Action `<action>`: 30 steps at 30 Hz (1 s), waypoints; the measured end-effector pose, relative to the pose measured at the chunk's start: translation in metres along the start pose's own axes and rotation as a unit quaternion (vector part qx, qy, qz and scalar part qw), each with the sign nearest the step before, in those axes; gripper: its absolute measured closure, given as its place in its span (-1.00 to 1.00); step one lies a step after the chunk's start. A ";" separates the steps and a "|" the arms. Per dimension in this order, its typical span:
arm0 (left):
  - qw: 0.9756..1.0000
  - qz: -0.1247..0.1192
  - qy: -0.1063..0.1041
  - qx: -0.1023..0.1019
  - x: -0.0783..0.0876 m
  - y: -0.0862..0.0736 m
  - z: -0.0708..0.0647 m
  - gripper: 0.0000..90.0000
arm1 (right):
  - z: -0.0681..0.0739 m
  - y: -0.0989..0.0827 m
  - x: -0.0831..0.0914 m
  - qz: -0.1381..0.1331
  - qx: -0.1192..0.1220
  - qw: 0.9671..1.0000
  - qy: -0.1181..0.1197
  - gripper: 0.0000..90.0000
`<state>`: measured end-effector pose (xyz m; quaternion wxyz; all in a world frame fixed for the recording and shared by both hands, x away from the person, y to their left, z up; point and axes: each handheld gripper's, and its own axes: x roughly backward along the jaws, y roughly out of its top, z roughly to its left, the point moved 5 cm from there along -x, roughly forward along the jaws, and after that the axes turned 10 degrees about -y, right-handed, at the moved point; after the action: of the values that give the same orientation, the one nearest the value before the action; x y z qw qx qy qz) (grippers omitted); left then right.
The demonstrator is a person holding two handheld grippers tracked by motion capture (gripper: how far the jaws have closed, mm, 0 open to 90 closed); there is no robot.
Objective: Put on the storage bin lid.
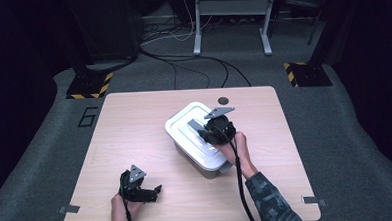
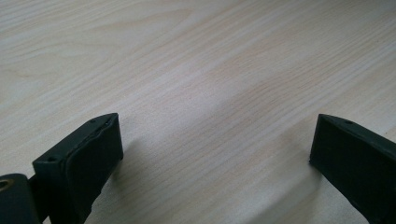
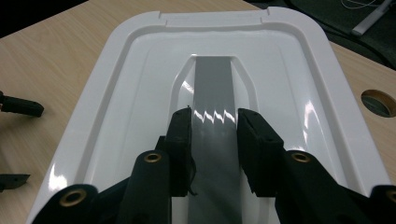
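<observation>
A white plastic box (image 1: 206, 162) with a white lid (image 1: 182, 123) stands a little right of the table's middle. A grey handle strip (image 3: 213, 84) runs along the lid's middle. My right gripper (image 3: 215, 126) comes down on the lid from the near side, its two black pads pressed against the strip's two long edges. In the high view the right gripper (image 1: 201, 133) sits over the lid's middle. My left gripper (image 1: 155, 191) rests low near the table's front left, its jaws wide apart over bare wood (image 2: 215, 140) with nothing between them.
A round cable hole (image 1: 223, 100) lies in the tabletop just behind the box. The wooden table (image 1: 125, 133) has free room to the left of the box. On the floor beyond are cables (image 1: 192, 60) and two hazard-striped stand bases (image 1: 89, 87).
</observation>
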<state>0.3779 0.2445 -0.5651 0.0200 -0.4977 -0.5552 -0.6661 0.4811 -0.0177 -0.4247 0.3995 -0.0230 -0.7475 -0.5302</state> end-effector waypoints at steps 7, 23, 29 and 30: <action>1.000 0.000 0.000 0.000 0.000 0.000 0.000 -0.95 | -0.008 0.003 0.006 -0.019 -0.013 1.000 0.003 -0.04; 1.000 0.002 -0.002 0.001 0.000 0.000 0.000 -0.95 | -0.055 -0.016 0.053 -0.043 -0.042 0.998 -0.035 -0.79; 1.000 0.001 -0.002 0.001 0.000 0.000 0.000 -0.95 | -0.076 -0.039 0.070 -0.045 -0.065 0.995 -0.055 -0.83; 1.000 0.002 -0.002 0.000 0.000 0.000 0.000 -0.95 | -0.080 -0.043 0.072 -0.046 -0.066 0.995 -0.060 -0.83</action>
<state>0.3777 0.2446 -0.5649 0.0208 -0.4999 -0.5544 -0.6650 0.4579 -0.1293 -0.4036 0.3270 -0.0469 -0.7336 -0.5939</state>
